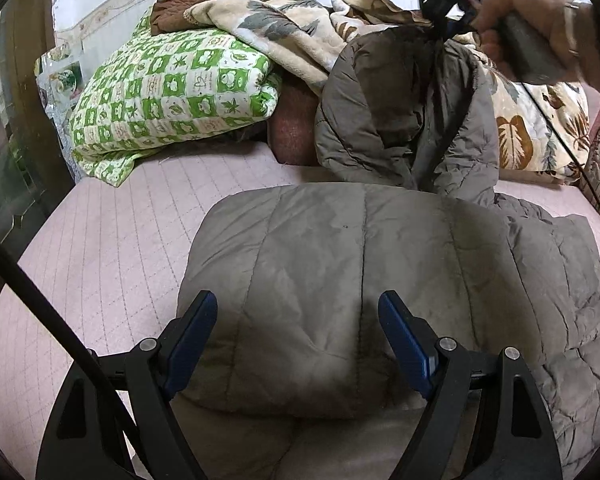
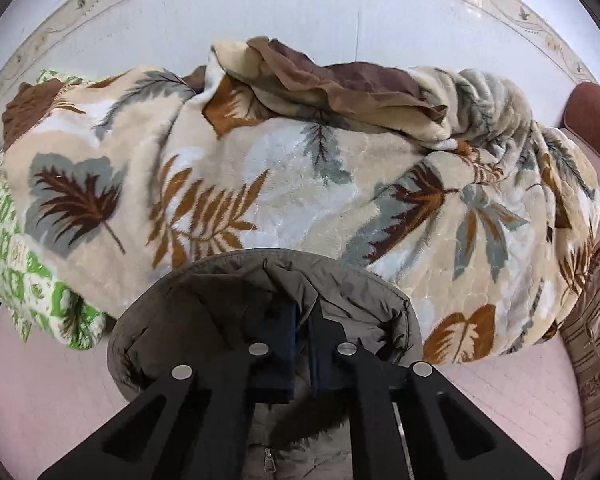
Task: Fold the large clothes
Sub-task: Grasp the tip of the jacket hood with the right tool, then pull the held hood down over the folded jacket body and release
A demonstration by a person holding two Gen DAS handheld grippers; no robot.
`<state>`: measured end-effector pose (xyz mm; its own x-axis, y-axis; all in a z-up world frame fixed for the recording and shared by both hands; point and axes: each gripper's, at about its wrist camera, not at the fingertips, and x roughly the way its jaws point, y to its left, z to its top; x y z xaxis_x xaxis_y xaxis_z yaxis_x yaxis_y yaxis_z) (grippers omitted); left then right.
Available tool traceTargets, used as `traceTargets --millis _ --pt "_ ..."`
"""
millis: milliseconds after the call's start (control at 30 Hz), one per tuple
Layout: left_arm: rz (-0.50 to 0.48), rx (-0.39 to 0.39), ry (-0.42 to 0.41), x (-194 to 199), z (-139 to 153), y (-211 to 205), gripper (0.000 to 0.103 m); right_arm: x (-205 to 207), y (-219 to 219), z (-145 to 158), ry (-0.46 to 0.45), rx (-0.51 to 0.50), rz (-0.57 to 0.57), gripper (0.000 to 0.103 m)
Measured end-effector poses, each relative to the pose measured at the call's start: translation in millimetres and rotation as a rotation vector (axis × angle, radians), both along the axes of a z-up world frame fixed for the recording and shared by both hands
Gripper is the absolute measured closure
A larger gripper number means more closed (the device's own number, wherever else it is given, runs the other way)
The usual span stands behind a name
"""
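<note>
right gripper (image 2: pixel 304 320) clenched on the far hood end of the jacket (image 1: pixel 340 272).
left gripper (image 1: pixel 298 328) released, hovering over the near folded end.

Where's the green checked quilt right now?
In the left wrist view, the green checked quilt lies upper left on the bed, left of the leaf-print blanket.

Bed cover (image 1: pixel 112 248): pale pink, quilted in squares.
Quilt (image 1: pixel 172 96): green-and-white checked, folded, at the bed's far left.
Blanket (image 2: pixel 300 176): beige fleece with leaf print, heaped beside the quilt.
Wall (image 2: pixel 300 4): white tile.
</note>
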<state>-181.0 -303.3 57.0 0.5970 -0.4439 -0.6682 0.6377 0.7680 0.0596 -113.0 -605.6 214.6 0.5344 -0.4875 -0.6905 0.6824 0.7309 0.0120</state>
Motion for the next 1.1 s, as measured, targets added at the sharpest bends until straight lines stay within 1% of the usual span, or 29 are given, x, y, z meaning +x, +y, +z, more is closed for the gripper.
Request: traceTargets --millis 33,300,367,533,633,733,833,1000,1100 --pt "0.002 -0.004 0.006 0 0 1 0.021 -9 6 4 -0.028 0.008 0.01 0.098" --pt "0.011 -0.043 0.0 -2 14 12 0.021 -75 54 31 -0.116 0.008 0.04 0.099" --pt "0.013 -0.06 0.015 -1 17 16 0.021 -92 68 36 -0.133 0.008 0.045 0.099" --pt "0.002 -0.11 0.084 6 22 26 0.021 -129 110 40 -0.154 -0.003 0.067 0.099" --pt "0.006 -0.135 0.092 8 27 34 0.021 -149 134 38 -0.152 -0.017 0.085 0.099" --pt "0.023 -0.172 0.095 11 33 44 0.021 -170 157 29 -0.153 -0.02 0.1 0.099" --pt "0.034 -0.191 0.098 14 36 50 0.021 -189 177 11 -0.156 0.001 0.112 0.099" --pt "0.055 -0.191 0.066 15 39 54 0.021 -215 210 -40 -0.142 0.027 0.112 0.099" --pt "0.054 -0.205 0.07 17 40 53 0.021 -222 219 -67 -0.118 0.035 0.109 0.099"
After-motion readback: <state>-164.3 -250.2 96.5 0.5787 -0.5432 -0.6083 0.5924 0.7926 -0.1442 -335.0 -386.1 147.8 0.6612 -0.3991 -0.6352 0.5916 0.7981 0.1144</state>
